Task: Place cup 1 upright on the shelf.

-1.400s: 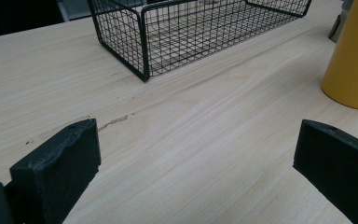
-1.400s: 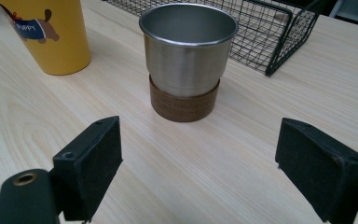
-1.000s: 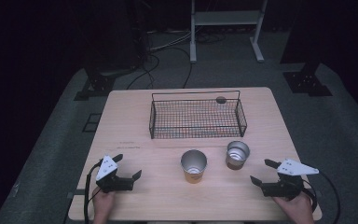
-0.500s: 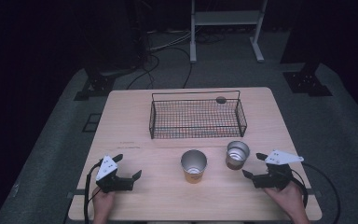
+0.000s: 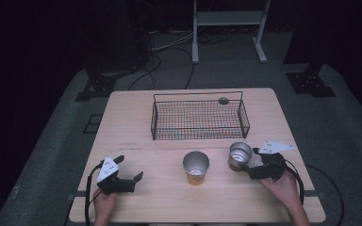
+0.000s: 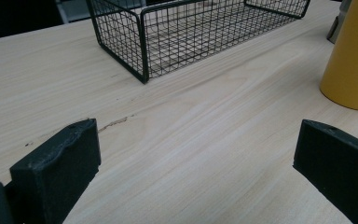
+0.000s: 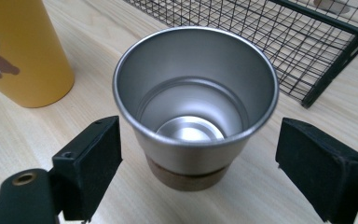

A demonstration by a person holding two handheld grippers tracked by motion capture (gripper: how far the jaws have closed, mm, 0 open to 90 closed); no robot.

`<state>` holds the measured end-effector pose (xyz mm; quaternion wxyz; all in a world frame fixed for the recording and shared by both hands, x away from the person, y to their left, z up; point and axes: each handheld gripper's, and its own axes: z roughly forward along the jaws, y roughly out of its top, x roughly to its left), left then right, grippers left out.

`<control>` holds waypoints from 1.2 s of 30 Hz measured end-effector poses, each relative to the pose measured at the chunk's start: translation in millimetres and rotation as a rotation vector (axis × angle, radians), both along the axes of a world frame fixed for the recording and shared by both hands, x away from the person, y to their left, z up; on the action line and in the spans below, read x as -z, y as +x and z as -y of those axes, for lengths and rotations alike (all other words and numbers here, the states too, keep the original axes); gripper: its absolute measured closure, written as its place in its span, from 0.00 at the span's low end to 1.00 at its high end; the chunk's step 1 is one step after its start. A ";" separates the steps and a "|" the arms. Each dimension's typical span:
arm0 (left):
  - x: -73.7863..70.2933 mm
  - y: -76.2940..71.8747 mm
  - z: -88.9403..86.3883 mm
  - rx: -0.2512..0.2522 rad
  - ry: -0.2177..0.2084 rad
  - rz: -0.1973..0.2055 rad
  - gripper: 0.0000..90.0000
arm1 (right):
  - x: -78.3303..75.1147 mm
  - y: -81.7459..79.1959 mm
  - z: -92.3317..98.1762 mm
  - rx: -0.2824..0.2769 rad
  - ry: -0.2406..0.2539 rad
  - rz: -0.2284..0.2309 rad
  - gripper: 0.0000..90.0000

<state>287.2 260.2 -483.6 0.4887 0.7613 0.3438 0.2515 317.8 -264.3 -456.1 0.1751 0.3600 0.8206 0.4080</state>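
Observation:
A silver metal cup (image 5: 240, 155) (image 7: 196, 107) with a cork base stands upright at the right of the table. My right gripper (image 5: 248, 160) (image 7: 198, 135) is open, with one jaw on each side of the cup's lower half and a small gap between each pad and the wall. A yellow cup (image 5: 196, 167) (image 7: 23, 51) (image 6: 352, 60) stands just left of it. My left gripper (image 5: 130, 166) (image 6: 198, 140) rests open near the front left, with only bare wood between its jaws.
A black wire basket (image 5: 153, 120) (image 6: 121, 42) (image 7: 307, 42) sits across the back middle of the wooden table (image 5: 127, 117). A small round dark thing (image 5: 223, 100) lies at its far rim. The table's front edge is close under both hands.
My right gripper has slid left and forward across the table, up to the silver cup, so its jaws now stand on either side of it. The left gripper has stayed put.

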 end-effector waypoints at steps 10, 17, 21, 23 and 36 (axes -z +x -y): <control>0.0 -0.1 0.0 0.001 0.001 0.000 0.00 | 4.9 9.5 -13.6 -0.016 -0.010 -0.008 0.14; 0.0 -0.1 -0.1 0.001 -0.001 0.000 0.00 | 2.4 18.8 -21.8 -0.023 -0.037 -0.025 0.15; 0.0 -0.3 -0.2 0.001 0.000 0.000 0.00 | 2.5 19.9 -22.6 -0.030 -0.039 -0.030 0.15; 0.0 -0.3 -0.1 0.001 0.000 0.000 0.00 | 2.9 20.2 -22.6 -0.031 -0.040 -0.032 0.15; 0.0 -0.3 -0.1 0.000 0.000 -0.001 0.00 | -0.8 17.4 -24.3 -0.042 -0.059 -0.024 0.20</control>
